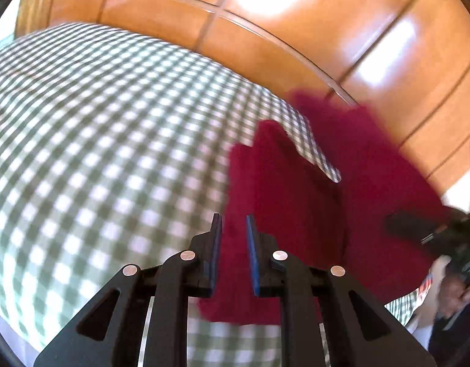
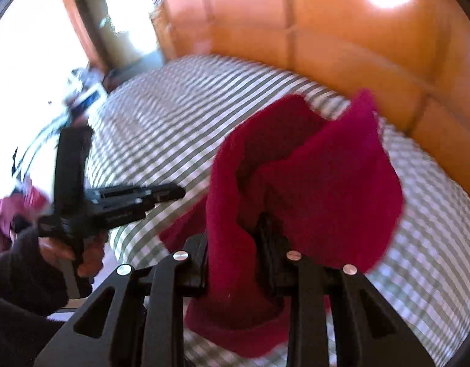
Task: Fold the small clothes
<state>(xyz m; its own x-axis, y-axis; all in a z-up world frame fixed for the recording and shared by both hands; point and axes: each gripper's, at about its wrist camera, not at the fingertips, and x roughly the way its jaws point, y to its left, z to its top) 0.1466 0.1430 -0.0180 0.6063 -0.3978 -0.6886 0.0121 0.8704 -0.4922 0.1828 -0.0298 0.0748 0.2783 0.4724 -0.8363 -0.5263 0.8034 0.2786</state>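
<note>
A: Where is the garment just now?

B: The crimson knit garment is half lifted off the bed, which has a green-and-white checked cover. Part of it is bunched up in the right gripper, part trails down onto the checks. A tan panelled headboard stands behind.

A: And the right gripper has hold of it?

B: Yes. Its fingers are pinching a thick fold of the cloth, which wraps over them, so the tips are buried. The picture is blurred.

A: The left one?

B: The left gripper hangs over the near edge of the garment. Its blue-padded fingers stand a narrow gap apart, with red cloth seen below that gap. Nothing looks pinched, though I cannot be sure. The person's left hand, in a dark sleeve, shows in the right wrist view.

A: Which step is this?

B: I judge it the start: the garment is being picked up to be spread flat, no fold made yet.

A: What next?

B: Probably the left gripper must take a second edge or corner, so both can stretch the cloth and lay it smooth on the bed.
</note>
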